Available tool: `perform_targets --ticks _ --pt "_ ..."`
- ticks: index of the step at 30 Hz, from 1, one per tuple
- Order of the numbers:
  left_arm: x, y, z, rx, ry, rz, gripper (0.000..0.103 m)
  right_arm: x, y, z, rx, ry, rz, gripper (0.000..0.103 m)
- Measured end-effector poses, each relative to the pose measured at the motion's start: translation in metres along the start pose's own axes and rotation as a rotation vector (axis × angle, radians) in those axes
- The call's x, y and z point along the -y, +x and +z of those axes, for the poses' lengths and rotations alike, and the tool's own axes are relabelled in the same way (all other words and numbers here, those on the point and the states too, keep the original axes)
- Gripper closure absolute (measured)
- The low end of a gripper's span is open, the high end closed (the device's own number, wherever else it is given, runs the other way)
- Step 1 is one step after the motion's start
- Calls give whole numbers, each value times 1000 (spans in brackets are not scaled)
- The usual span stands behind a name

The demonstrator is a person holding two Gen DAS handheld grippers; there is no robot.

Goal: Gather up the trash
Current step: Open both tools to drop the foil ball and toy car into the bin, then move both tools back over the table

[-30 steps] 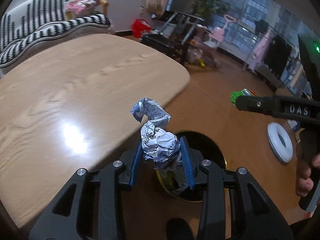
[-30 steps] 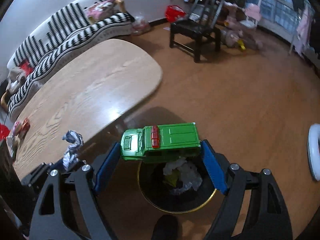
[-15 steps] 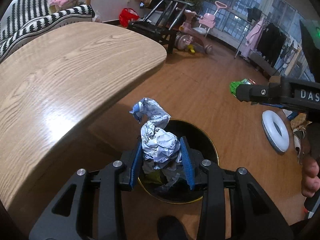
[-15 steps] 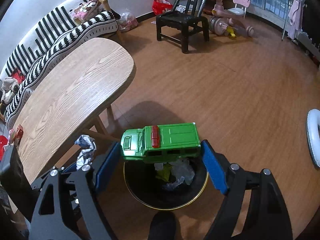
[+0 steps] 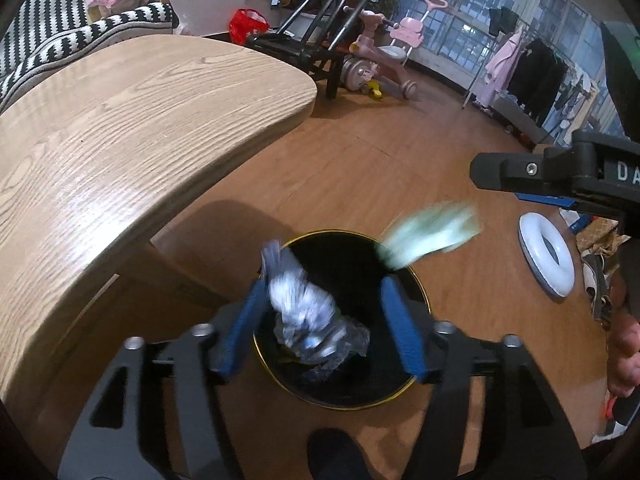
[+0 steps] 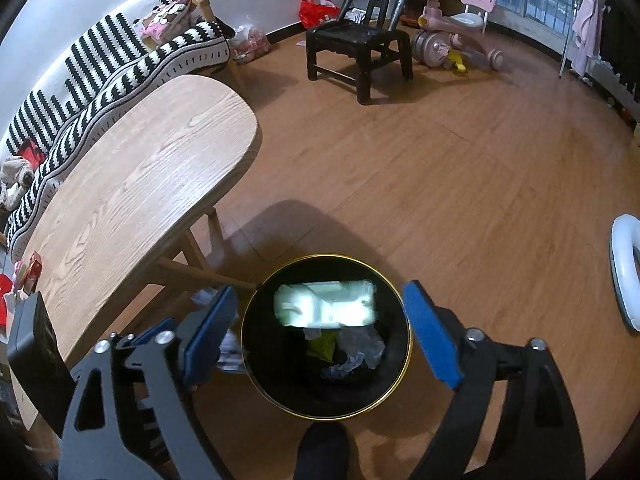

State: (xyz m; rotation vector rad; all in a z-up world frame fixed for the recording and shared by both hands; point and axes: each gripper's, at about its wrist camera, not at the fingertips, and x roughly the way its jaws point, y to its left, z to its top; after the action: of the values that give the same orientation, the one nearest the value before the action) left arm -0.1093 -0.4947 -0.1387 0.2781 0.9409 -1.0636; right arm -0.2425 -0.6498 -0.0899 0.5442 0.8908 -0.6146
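A black trash bin (image 5: 344, 264) with a gold rim stands on the floor beside the table. My left gripper (image 5: 322, 284) hangs over it, its jaws opening. A crumpled silver-blue wrapper (image 5: 300, 304) drops, blurred, between the pads, close to the left one and well clear of the right one. My right gripper (image 6: 320, 290) is also above the bin (image 6: 320, 256), jaws opening wide. A green toy car (image 6: 326, 308) falls free, blurred, into the bin's mouth. It also streaks past the rim as the toy car (image 5: 430, 236) in the left wrist view. Crumpled trash (image 6: 360, 344) lies inside.
A light wooden table (image 6: 140, 184) borders the bin on the left, one leg (image 6: 196, 248) close to it. A white ring (image 5: 546, 256) lies on the floor to the right. A black chair (image 6: 356, 40), a pink tricycle (image 6: 460, 36) and a striped sofa (image 6: 100, 64) stand farther off.
Both grippers have opened. The green toy car has left the right gripper and the wrapper has left the left one; both are dropping toward the bin. The left gripper moved further over it.
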Motion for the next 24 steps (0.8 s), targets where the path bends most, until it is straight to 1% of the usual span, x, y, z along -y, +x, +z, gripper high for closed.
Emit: perform_targets --ticks 4,8,11,12,13,16,18,21,22,24 --pt "-1 -2 0 2 3 -1 33 -2 -2 -1 3 4 0 17" --pt "-4 -10 -1 8 7 9 32 -12 -6 2 14 -5 8 17" --pt "-14 -27 -1 26 5 31 24 -31 -11 6 33 -28 27 17" --pt "-18 -34 -2 37 3 45 18 -40 -13 7 42 -41 33 16" --pt "-25 -44 -1 51 -2 69 12 -47 -13 7 50 -53 37 15" --pt "-55 -79 -1 94 -38 143 9 -83 -16 7 80 -101 58 13" --pt "-77 -101 -3 111 -78 176 7 -104 -16 9 86 -117 85 13" --pt "-119 -143 -12 154 -154 221 7 -148 -17 9 90 -151 134 13" --pt "-138 -160 -18 166 -177 257 7 -167 -18 8 96 -169 153 13" --pt "-160 -180 -26 175 -198 308 7 -200 -20 5 110 -199 186 12"
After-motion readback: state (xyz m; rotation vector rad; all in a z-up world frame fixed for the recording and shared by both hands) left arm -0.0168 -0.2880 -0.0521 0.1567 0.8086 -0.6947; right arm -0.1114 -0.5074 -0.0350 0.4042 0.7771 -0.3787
